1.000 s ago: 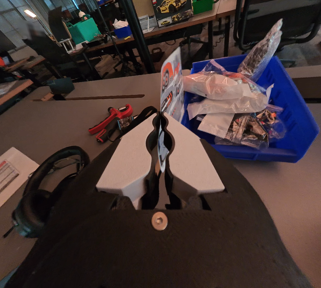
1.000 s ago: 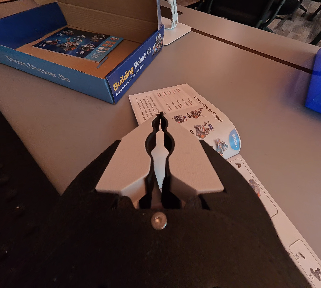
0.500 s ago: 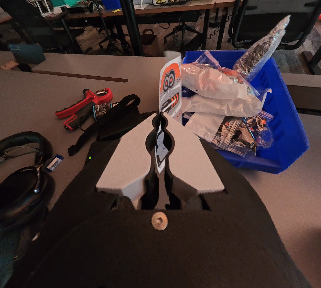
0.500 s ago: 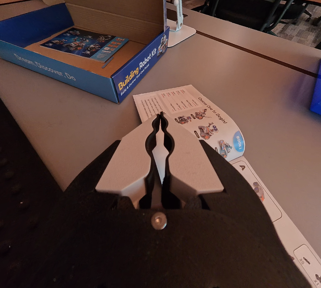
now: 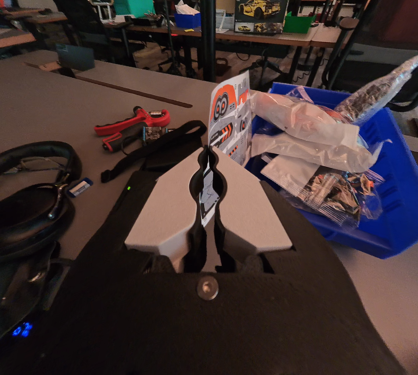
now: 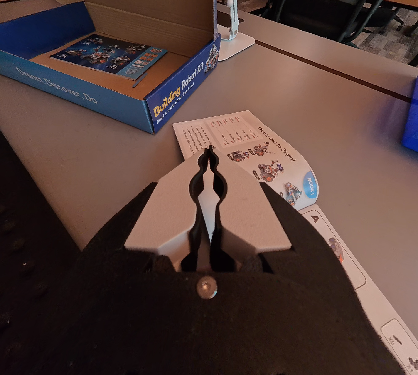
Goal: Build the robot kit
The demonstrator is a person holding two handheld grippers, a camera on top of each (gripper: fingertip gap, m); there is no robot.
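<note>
My left gripper is shut on a sticker sheet with orange, grey and black shapes. It holds the sheet upright above the grey table, just left of a blue bin full of clear plastic bags of parts. My right gripper is shut low over a white instruction booklet, and white paper shows between its jaws. The booklet's right side curls up. An open blue cardboard kit box lies just beyond, with another booklet flat inside it.
Left of the left gripper lie a red hand-grip tool, a black strap and black headphones. A white stand base sits behind the box. A white parts chart lies under the booklet. Desks and chairs stand beyond the table. The gap from one gripper's tips to the other's is roughly 80 cm.
The left gripper, still holding the sticker sheet, has shifted so the bin sits farther right and the headphones nearer. The right gripper has barely moved over the booklet.
</note>
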